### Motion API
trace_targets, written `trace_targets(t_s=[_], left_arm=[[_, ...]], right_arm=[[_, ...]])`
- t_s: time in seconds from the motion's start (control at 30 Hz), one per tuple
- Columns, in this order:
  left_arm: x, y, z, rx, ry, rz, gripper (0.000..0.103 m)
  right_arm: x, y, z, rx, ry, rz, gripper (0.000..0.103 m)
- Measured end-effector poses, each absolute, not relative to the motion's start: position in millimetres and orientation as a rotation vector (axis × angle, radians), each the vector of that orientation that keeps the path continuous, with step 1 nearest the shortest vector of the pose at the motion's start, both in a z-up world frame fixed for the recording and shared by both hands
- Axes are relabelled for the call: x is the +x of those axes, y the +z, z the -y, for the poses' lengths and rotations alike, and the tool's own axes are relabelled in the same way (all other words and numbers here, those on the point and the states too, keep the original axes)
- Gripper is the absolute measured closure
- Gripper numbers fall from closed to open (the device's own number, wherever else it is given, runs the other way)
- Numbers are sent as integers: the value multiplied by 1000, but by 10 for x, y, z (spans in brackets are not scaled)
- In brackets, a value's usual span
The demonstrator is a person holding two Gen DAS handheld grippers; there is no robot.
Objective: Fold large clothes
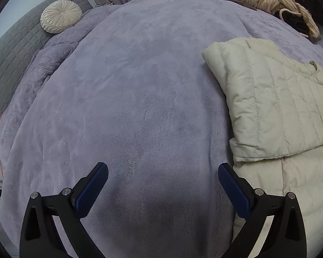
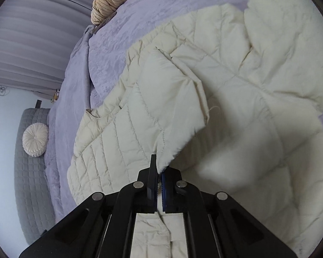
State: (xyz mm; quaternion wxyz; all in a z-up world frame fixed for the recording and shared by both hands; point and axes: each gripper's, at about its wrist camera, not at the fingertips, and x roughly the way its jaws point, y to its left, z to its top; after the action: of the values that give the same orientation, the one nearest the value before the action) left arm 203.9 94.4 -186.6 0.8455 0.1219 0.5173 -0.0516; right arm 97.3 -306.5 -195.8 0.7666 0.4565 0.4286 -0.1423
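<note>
A cream quilted puffer jacket (image 1: 277,99) lies on the lavender blanket at the right of the left wrist view, with one part folded over the rest. My left gripper (image 1: 162,172) is open and empty above bare blanket, just left of the jacket's edge. In the right wrist view the jacket (image 2: 236,81) fills most of the frame. My right gripper (image 2: 159,169) is shut on the hem corner of a folded-over jacket panel (image 2: 153,111) and holds it lifted above the layer beneath.
A lavender fleece blanket (image 1: 140,75) covers the bed. A round cream pillow (image 1: 61,16) rests against the grey quilted headboard (image 1: 13,49). A pile of striped beige and dark clothes (image 1: 275,2) lies at the far corner and also shows in the right wrist view (image 2: 105,2).
</note>
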Motion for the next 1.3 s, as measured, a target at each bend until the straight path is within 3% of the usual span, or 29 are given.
trace_targets(t_s=[0.2,0.4,0.53,0.8,0.9,1.13,1.3], left_arm=[[2078,-1608,-1009,169,-97,-1042,1],[2246,-1534,-518,140,-200,-1008,1],[2404,-1704,-172,228,-169,-1012,1],[2749,-2062,-459,208,-50,-1115,1],[2712,-2014,-465,233,-49,-1099,1],[2450,-1676,-490,201,-108,-1087,1],[2050,-1466,-268,220,-183,-1073,1]], right_arm=[[630,-2099,3242,957,-378,-1019,101],[720,-2086,3170,933,-332,-1034,101],[858,-2115,3038,927,-292,-1047,101],[899,-2215,2996,947,-288,-1053,99],[783,-2169,3064,942,-305,-1058,90],[363,-1941,3263,971,-312,-1028,49],[21,-1838,3341,1007,-289,-1012,33]])
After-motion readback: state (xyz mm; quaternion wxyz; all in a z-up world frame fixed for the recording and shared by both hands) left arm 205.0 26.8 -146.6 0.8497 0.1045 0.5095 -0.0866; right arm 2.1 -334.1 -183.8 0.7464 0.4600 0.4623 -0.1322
